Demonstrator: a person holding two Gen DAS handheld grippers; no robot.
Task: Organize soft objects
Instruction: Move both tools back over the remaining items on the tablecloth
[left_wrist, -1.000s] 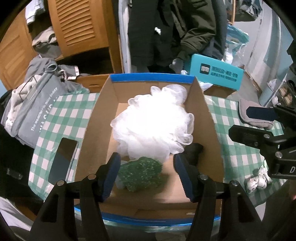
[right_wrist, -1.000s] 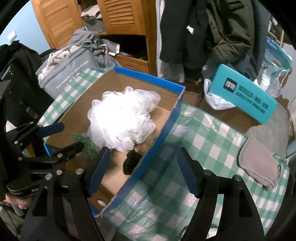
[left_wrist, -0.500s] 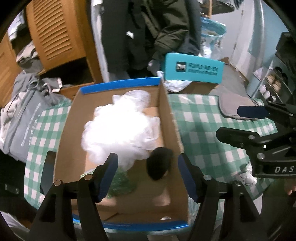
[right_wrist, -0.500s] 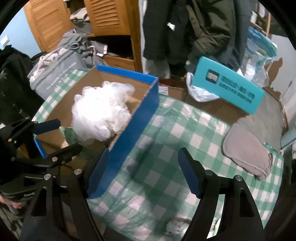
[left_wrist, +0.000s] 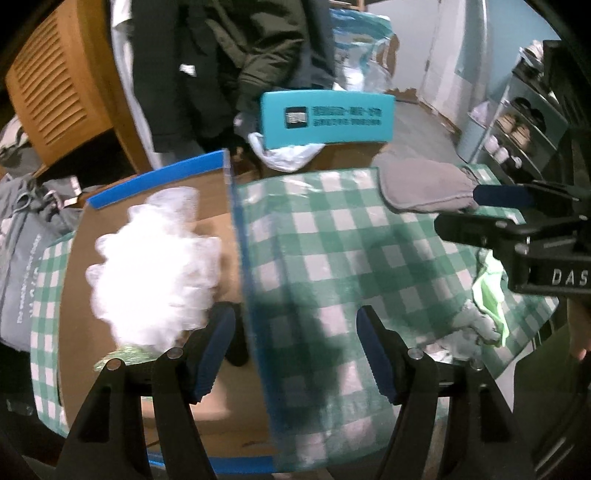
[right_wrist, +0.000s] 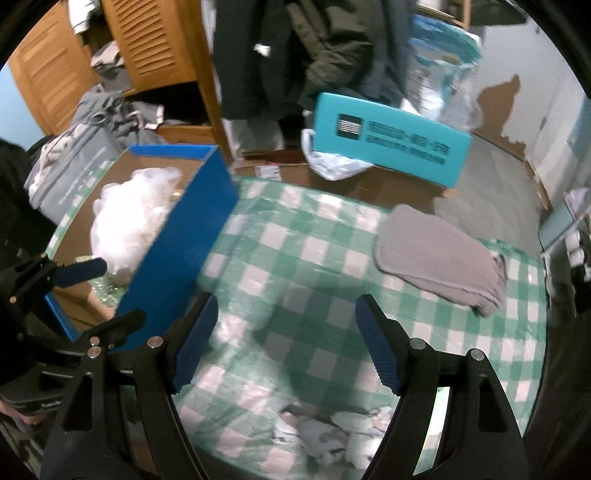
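your right gripper (right_wrist: 286, 341) hangs wide and empty, the white-grey sock bundle (right_wrist: 334, 434) lies near, just below its tips, nearer than your left gripper (left_wrist: 295, 349), also wide.

Soft things, some in the box, some out on the checked cloth.

At the left of my left view I see a white mesh puff (left_wrist: 155, 266), fluffed and rounded, sitting inside the blue-edged cardboard box (left_wrist: 162, 175); a green sparkly piece (left_wrist: 127, 356) peeks from under its lower edge, and a dark item (left_wrist: 236, 347) lies beside it against the box wall, mostly hidden. In my right view, a grey folded cloth (right_wrist: 439, 254) lies flat at right of centre on the cloth-covered table, well apart from the box. At the bottom edge, a crumpled white and grey bundle (right_wrist: 332, 435) lies on the checks.
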